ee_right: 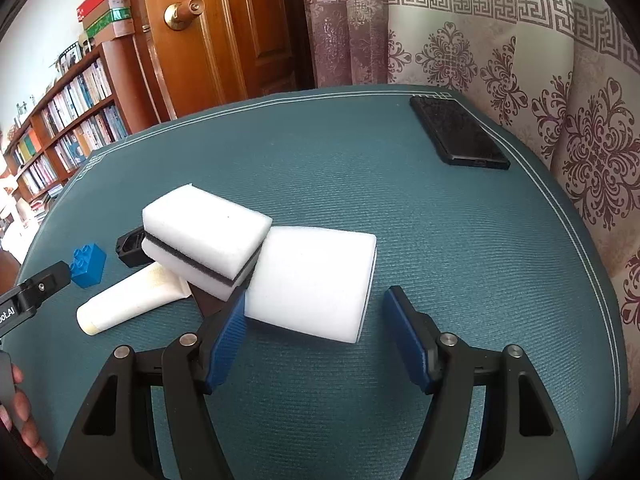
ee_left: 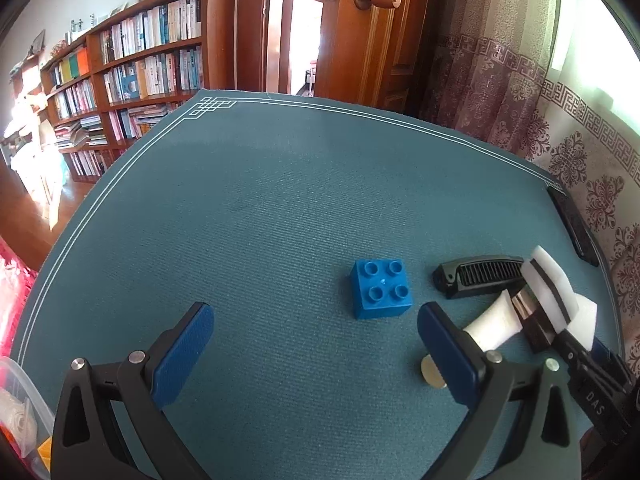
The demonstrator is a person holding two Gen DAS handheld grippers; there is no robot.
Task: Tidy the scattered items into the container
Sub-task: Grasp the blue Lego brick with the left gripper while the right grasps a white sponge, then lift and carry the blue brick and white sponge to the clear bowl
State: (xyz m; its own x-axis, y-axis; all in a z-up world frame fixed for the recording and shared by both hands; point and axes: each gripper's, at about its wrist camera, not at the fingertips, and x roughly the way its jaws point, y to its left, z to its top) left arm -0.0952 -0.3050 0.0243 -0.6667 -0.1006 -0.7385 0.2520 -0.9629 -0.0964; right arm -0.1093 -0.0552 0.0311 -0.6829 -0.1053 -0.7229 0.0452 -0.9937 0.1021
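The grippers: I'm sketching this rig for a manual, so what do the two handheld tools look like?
Both the left gripper and the right gripper are black plastic with angular, triangular-cutout arms, silver round pivot pins, and two fingers faced with textured blue pads. White lettering marks the right gripper's side in the left view. No cables or sleeves show.

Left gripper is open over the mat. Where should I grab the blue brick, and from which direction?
Take the blue brick by two opposite flat side walls, coming straight down from above with the left gripper open around it. It sits studs-up and flat on the mat, apart from the black comb, so the smooth vertical sides suit the pads; the studded top gives no grip.
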